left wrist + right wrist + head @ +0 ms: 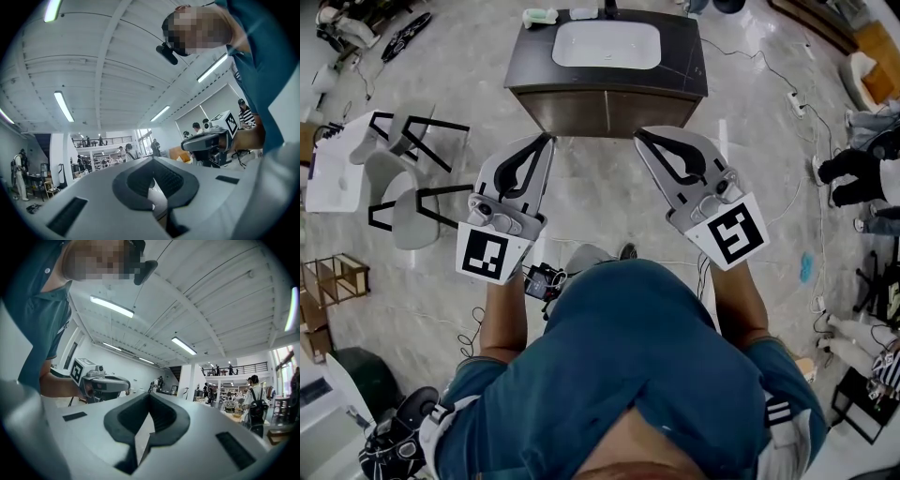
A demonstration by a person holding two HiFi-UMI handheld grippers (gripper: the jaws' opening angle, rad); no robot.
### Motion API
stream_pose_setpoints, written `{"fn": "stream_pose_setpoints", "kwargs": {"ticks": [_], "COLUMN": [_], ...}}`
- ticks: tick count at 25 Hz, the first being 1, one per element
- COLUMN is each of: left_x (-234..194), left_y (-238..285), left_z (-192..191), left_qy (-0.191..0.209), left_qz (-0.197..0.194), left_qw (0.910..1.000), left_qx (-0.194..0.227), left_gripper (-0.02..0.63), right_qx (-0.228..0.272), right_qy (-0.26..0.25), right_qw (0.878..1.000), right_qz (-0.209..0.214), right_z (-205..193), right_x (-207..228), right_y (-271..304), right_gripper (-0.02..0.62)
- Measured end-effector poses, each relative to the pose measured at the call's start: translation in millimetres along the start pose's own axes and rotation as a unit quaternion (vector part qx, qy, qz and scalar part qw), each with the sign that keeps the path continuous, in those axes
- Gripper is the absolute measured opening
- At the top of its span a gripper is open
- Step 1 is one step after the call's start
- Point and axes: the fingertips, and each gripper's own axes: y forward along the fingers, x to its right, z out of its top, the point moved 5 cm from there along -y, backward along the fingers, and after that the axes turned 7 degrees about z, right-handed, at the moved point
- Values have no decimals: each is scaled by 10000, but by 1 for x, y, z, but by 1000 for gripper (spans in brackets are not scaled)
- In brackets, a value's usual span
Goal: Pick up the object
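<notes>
Jaws closed tip to tip on both units, nothing between. Left gripper (549,137) and right gripper (638,133) are grey moulded plastic with black ribbed pads. Ahead stands a cabinet (609,108) with a dark matte top, a brown front and a rounded white basin (607,45). A small pale green item (540,16) lies at the top's back left corner, well apart from both grippers. The floor (600,202) is glossy grey stone.
</notes>
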Motion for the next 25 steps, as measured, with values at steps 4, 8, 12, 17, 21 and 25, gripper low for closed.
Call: {"fn": "stream_pose_setpoints", "kwargs": {"ticks": [4,8,12,17,21,25], "left_x": [-18,-42,-72,-116,-145,-163], "left_y": [23,48,70,89,108,121], "left_z": [-9,-18,-23,-36,-49,-58], "left_qy": [-26,-46,-49,-150,-155,-268], "left_qz": [-7,-115,-274,-483,-605,-637], "left_qw": [10000,9999,9995,9985,9977,9973], "left_qx": [-44,30,127,202,253,262], "left_gripper": [2,2,2,2,2,2], "right_qx": [-74,-103,-119,-210,-256,-402], "right_qy": [65,22,-10,-90,-132,-110], "right_qw": [10000,9998,9994,9986,9976,9969], "right_qz": [-17,-155,-315,-486,-625,-665], "right_z": [-11,-16,-17,-19,-21,-29], "right_x": [23,46,65,80,92,103], "right_y": [15,34,61,105,129,144], "right_gripper": [14,14,14,14,14,14]}}
